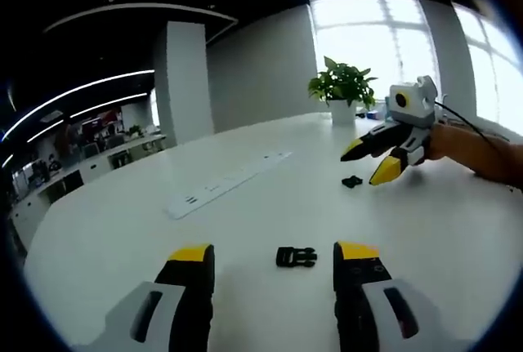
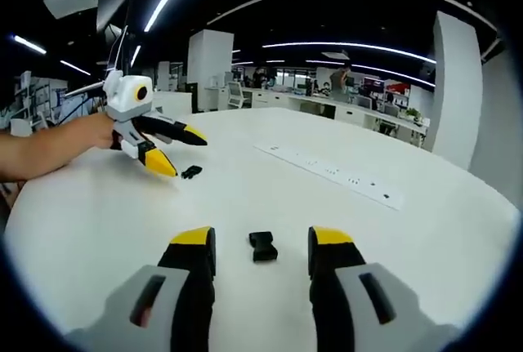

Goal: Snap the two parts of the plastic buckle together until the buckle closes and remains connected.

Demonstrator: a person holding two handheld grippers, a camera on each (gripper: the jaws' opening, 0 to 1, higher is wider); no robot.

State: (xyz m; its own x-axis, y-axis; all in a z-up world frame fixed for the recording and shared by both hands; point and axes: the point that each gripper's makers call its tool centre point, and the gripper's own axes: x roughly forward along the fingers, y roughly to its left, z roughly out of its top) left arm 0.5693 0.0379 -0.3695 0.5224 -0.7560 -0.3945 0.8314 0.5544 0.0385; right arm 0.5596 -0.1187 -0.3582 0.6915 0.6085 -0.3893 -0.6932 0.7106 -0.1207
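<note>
With both grippers spread wide and empty, the left gripper (image 1: pixel 274 260) has the pronged buckle half (image 1: pixel 296 256) on the table (image 1: pixel 122 229) between its jaws, the right gripper (image 2: pixel 261 246) the socket half (image 2: pixel 262 246) likewise, so each should probably close squarely across its piece's flat sides.

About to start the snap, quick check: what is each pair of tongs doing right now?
Left tongs: open, holding nothing, buckle part between the jaws.
Right tongs: open, holding nothing, other buckle part between the jaws.
</note>
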